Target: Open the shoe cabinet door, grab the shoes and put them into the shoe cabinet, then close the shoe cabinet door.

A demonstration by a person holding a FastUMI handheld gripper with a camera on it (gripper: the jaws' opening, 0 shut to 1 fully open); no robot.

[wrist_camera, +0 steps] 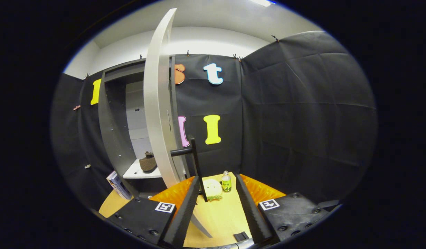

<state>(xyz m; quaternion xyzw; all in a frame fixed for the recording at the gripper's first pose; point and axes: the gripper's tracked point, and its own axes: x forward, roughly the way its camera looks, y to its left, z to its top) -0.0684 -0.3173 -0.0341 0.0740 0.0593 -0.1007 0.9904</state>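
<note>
Pale grey rigid cabinet door (157, 103) is standing ajar, brown shoe (148, 162) already sitting on the white shelf (136, 172). Gripper (218, 197) is spread, fingers empty, black bar handle (195, 162) just ahead. Door looks light and stiff; take that handle.

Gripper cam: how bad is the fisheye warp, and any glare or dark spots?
Gripper view: strong warp, the open cabinet door bows into an arc. Glare from a ceiling light; door face bright. Shoe on the shelf is dim but recognisable. Bottle and the open gripper look sharp, handle between the fingers.
</note>
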